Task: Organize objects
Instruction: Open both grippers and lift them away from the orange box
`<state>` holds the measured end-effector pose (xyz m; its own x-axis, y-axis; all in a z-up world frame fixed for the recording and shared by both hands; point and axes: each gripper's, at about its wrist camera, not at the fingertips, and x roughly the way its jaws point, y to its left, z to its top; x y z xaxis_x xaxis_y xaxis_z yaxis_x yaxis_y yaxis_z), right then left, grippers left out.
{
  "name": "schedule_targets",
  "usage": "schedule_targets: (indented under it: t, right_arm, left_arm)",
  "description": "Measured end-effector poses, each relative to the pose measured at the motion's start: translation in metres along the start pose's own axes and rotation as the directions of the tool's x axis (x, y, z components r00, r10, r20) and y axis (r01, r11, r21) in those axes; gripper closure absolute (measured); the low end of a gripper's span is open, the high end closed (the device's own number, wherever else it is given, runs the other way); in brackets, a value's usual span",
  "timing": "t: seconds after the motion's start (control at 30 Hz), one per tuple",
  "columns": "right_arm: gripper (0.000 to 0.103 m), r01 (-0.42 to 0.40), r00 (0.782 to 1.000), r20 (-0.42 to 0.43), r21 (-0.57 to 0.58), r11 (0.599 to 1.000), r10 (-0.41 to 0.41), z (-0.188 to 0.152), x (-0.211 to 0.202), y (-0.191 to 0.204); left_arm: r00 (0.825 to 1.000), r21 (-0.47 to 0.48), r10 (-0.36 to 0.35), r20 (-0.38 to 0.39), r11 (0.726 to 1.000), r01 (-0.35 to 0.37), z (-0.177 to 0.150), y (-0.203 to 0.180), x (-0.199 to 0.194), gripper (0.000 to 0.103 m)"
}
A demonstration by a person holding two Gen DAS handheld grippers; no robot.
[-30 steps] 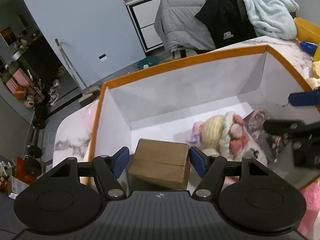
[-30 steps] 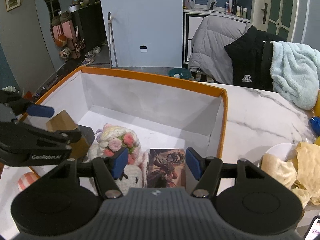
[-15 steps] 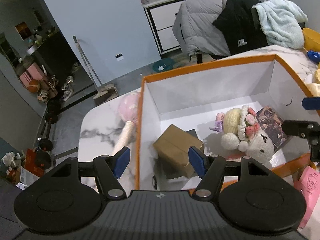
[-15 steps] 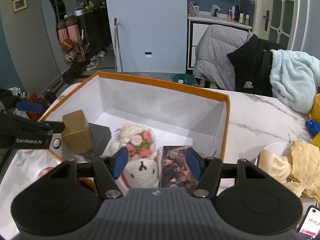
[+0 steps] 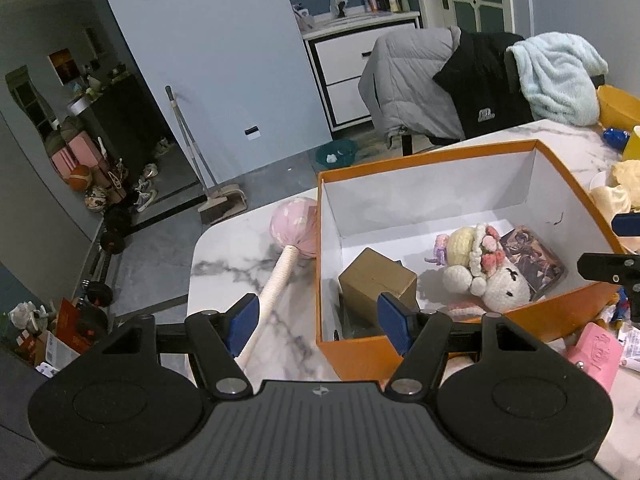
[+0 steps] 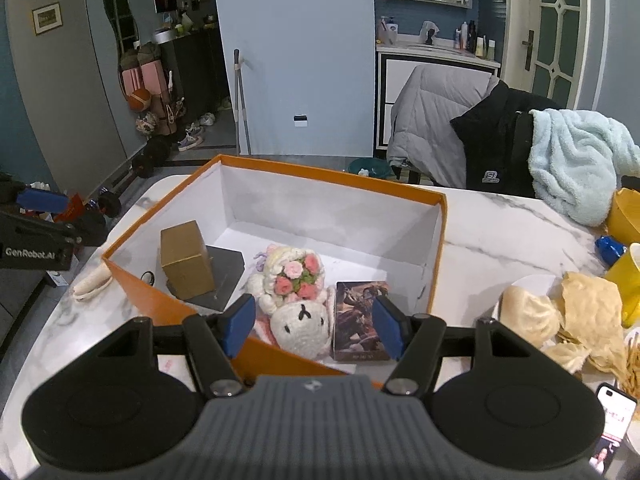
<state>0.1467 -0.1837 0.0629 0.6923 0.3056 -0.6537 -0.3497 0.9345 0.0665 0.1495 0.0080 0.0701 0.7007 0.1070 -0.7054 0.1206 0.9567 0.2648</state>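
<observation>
The left gripper (image 5: 318,322) tips downward over the near left corner of the orange box (image 5: 432,158), its fingers spread with nothing between them. Beside the box's left wall a pink ball on a stick (image 5: 294,226) lies on the marble table (image 5: 224,256), its stick running toward the gripper. The brown box (image 6: 186,260), the woolly toy (image 6: 298,320) and the picture box (image 6: 360,320) lie inside, with bare white floor behind them. The right gripper (image 6: 314,328) tips downward over the near rim, fingers spread, holding nothing.
</observation>
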Motion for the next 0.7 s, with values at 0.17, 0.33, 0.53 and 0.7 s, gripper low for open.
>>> schedule_targets:
  t: [0.17, 0.33, 0.53, 0.7]
  right_arm:
    - [0.036, 0.012, 1.000, 0.004, -0.003, 1.000, -0.012, -0.007, -0.018, -0.006]
    - [0.036, 0.027, 1.000, -0.004, -0.011, 1.000, -0.027, -0.017, -0.031, -0.015]
    - [0.032, 0.032, 0.999, -0.015, -0.030, 0.999, -0.033, -0.028, -0.044, -0.024]
    - [0.031, 0.022, 0.999, -0.037, -0.025, 0.999, -0.022, -0.033, -0.053, -0.035]
  left_arm:
    - [1.000, 0.003, -0.006, 0.014, 1.000, 0.006, -0.009, 0.001, -0.012, 0.026]
    - [1.000, -0.017, -0.021, 0.022, 1.000, 0.021, -0.019, 0.001, -0.020, 0.026]
    - [0.997, -0.007, -0.070, 0.044, 0.998, 0.070, -0.036, -0.012, -0.029, 0.025]
    - [0.990, 0.000, -0.129, 0.049, 0.992, 0.129, -0.056, -0.024, -0.026, 0.025]
